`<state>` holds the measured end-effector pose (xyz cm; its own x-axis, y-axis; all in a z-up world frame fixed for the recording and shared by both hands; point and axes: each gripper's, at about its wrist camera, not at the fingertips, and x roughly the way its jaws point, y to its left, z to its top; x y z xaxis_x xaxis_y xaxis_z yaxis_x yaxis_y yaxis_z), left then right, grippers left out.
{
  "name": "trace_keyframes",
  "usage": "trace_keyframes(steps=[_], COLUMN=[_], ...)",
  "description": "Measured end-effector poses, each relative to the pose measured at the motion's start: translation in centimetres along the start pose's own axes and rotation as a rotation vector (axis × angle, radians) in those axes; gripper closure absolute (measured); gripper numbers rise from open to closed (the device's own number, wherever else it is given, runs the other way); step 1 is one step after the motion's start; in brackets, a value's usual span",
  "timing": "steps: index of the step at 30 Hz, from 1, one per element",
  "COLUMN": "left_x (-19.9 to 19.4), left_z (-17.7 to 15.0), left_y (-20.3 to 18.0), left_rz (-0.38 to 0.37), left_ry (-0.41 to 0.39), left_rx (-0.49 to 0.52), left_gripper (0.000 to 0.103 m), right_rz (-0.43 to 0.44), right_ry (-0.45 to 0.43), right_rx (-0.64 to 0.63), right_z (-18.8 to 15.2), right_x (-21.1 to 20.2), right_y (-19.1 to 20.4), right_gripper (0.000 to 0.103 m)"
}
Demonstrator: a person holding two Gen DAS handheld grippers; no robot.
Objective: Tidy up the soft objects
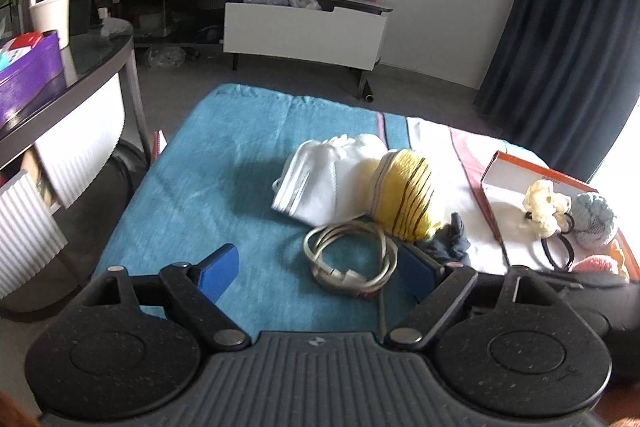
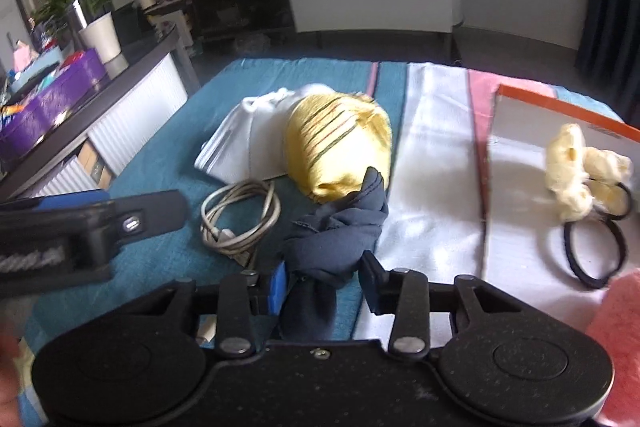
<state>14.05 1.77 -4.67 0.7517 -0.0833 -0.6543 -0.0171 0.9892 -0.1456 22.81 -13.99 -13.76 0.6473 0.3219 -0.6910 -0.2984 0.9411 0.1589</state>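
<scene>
R gripper [image 2: 323, 281] pinches the navy cloth [image 2: 340, 227] beside the yellow bundle [image 2: 340, 147], prob. to carry it to the orange tray [image 2: 560, 99] w/ other soft bits; L gripper [image 1: 316, 267] hovers wide over the cable [image 1: 348, 259], holding nothing.

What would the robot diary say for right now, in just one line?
left gripper: open, over coiled cable | right gripper: shut on dark blue cloth | yellow yarn ball, white cloth: on towel | scrunchie: in box

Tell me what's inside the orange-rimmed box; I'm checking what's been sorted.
Inside the orange-rimmed box: a cream scrunchie, black hair ties, a blue knitted ball, something pink. The near corner is hidden.
</scene>
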Motion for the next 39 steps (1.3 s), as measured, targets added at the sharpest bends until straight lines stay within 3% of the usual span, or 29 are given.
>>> trace_keyframes(steps=[9, 13, 15, 18, 19, 20, 29, 39], left_x=[4.0, 6.5, 7.7, 9.1, 9.3, 9.3, 2.9, -4.0], left_z=[2.4, 2.8, 2.8, 2.8, 2.8, 2.8, 2.0, 0.1], left_y=[-4.5, -6.7, -7.4, -7.5, -7.3, -7.2, -6.1, -4.6], left_rz=[-0.063, -0.054, -0.036, -0.022, -0.024, -0.025, -0.054, -0.052], left_ry=[0.000, 0.016, 0.030, 0.057, 0.061, 0.068, -0.009, -0.065], left_rx=[0.055, 0.073, 0.082, 0.067, 0.056, 0.051, 0.052, 0.046], left_gripper=[0.007, 0.007, 0.013, 0.047, 0.063, 0.068, 0.083, 0.087], right_rz=[-0.064, -0.077, -0.070, -0.064, -0.064, -0.066, -0.039, -0.006], right_ry=[-0.104, -0.121, -0.128, -0.137, -0.138, -0.141, -0.182, -0.220], right_rx=[0.030, 0.048, 0.058, 0.065, 0.068, 0.070, 0.042, -0.026], right_z=[-0.6, -1.0, -1.1, -1.2, -1.1, -1.2, -1.0, -1.4], right_x=[-5.6, -6.5, -6.8, -7.1, -7.2, -7.3, -9.0, -11.6], right_y=[-3.6, -5.0, -5.4, -5.7, -5.8, -5.9, -4.8, -1.6], right_gripper=[0.056, 0.056, 0.056, 0.056, 0.056, 0.056, 0.056, 0.056])
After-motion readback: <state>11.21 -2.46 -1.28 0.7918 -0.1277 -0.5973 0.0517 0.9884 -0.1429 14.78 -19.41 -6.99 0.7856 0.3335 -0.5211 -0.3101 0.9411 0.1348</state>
